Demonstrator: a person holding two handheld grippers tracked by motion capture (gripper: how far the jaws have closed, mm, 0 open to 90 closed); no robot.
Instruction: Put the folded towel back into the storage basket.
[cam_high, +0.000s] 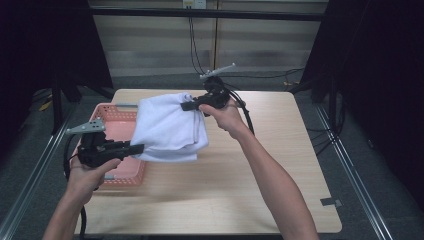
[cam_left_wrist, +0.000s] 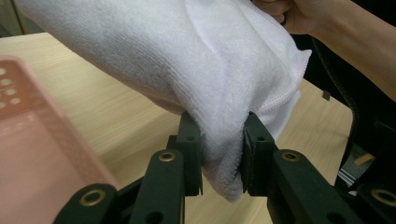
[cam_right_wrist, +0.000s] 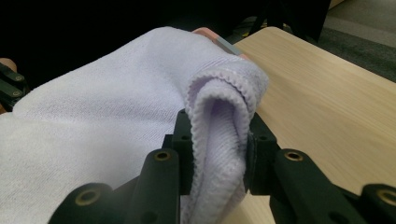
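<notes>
A folded white towel (cam_high: 167, 130) hangs in the air between both grippers, above the table and the right side of a pink basket (cam_high: 114, 120). My left gripper (cam_high: 137, 148) is shut on the towel's near edge; in the left gripper view the cloth (cam_left_wrist: 196, 70) bulges between the two black jaws (cam_left_wrist: 222, 158). My right gripper (cam_high: 189, 105) is shut on the far edge; in the right gripper view a folded hem (cam_right_wrist: 219, 107) is pinched between its jaws (cam_right_wrist: 217, 154). The towel hides part of the basket.
The pink perforated basket (cam_left_wrist: 28, 154) sits at the table's left edge. The light wooden table (cam_high: 260, 190) stretches to the right and front. Black cables (cam_high: 197, 50) hang behind the far edge. Dark curtains stand on both sides.
</notes>
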